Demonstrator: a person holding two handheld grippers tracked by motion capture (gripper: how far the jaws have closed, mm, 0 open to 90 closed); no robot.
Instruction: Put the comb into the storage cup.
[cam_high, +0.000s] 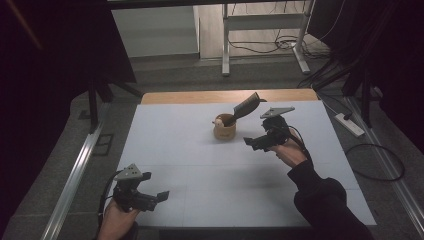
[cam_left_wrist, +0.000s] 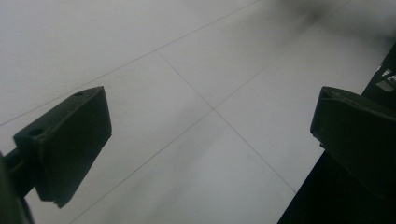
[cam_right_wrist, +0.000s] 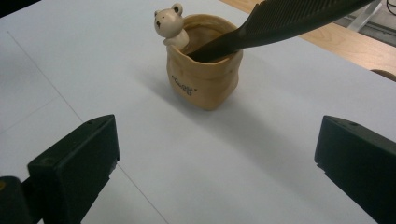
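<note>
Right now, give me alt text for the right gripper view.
A tan cup stands upright on the white table, a small bear figure on its rim and a black comb leaning out of it to the upper right. The right gripper faces it, jaws wide apart with nothing between them.

My table (cam_high: 200, 165) is covered in white sheeting, its wooden edge showing at the far side. Beyond it, a white desk frame (cam_high: 226, 45), tangled cables (cam_high: 280, 45) and a power strip (cam_high: 350, 125) sit on the floor.

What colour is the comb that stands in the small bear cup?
The comb is black, clearest in the right gripper view; the cup is tan.
</note>
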